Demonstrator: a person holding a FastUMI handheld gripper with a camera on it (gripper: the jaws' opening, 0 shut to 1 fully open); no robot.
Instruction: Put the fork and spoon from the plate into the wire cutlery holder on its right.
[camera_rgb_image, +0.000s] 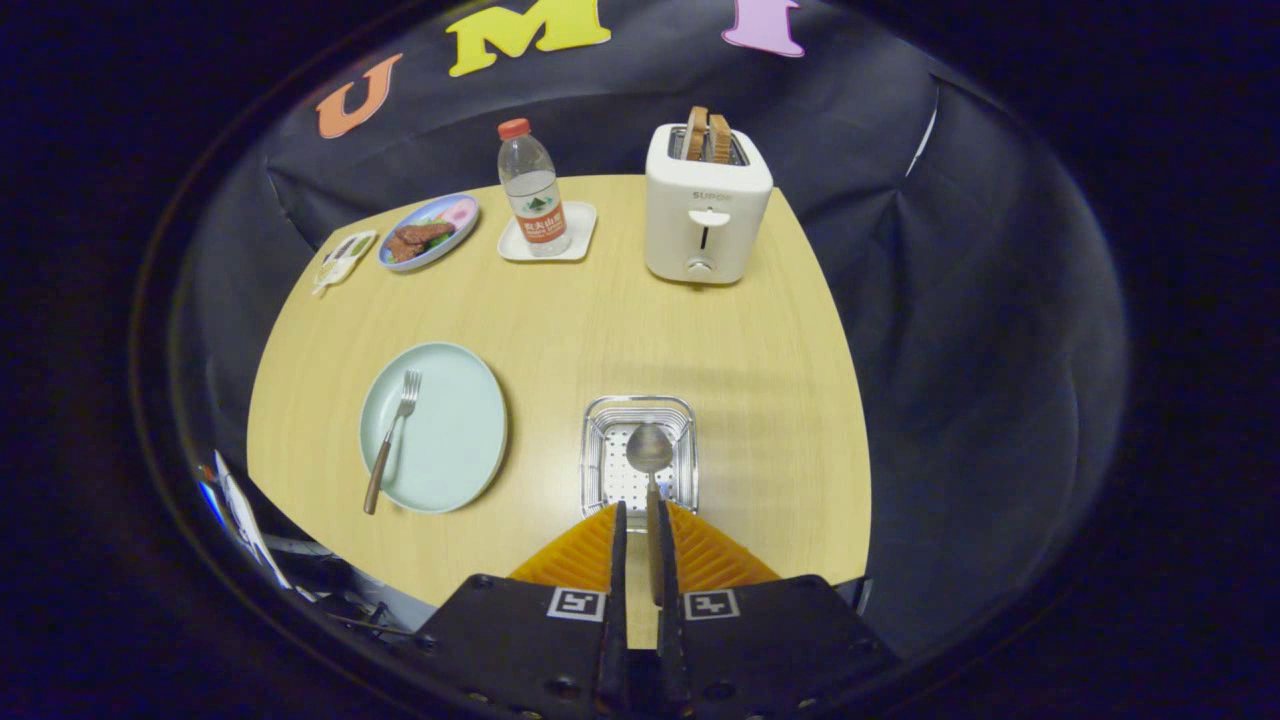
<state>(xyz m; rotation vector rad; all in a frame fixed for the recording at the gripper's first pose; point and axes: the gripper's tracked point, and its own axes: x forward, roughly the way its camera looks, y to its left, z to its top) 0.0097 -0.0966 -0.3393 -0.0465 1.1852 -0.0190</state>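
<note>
Spoon (650, 452) clamped by handle in my jaws, bowl over wire holder (639, 458). Next: lower, release; fork (392, 440) w/ plate (450, 440) waits.

table (560, 330): matt pale wood | wire cutlery holder (684, 420): shiny metal | plate (450, 440): smooth glossy
</note>
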